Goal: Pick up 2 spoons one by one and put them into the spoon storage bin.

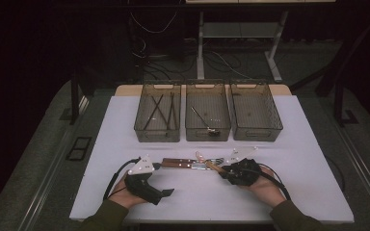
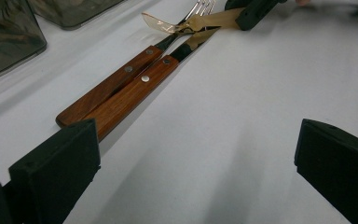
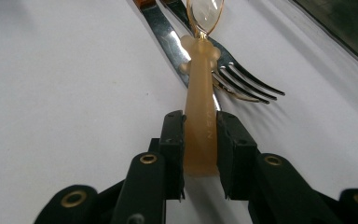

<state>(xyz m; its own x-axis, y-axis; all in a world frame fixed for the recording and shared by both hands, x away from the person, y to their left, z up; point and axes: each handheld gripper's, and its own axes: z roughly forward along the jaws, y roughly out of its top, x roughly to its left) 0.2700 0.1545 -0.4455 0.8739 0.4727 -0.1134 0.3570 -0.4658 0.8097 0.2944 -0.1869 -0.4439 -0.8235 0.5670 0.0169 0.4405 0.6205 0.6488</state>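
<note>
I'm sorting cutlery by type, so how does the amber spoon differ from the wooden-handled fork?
The amber spoon is translucent plastic in one piece; the wooden-handled fork has a riveted brown wood handle and metal tines. The spoon's handle sits between the right gripper pads, while the fork lies free on the white table. The spoon's bowl rests across the fork's neck. Both lie roughly in line.

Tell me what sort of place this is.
Probably a lab or test workspace set up for recording handling tasks, not a kitchen. A white table holds three clear bins of sorted cutlery, loose cables trail across the floor behind, and a bare desk frame stands beyond.
</note>
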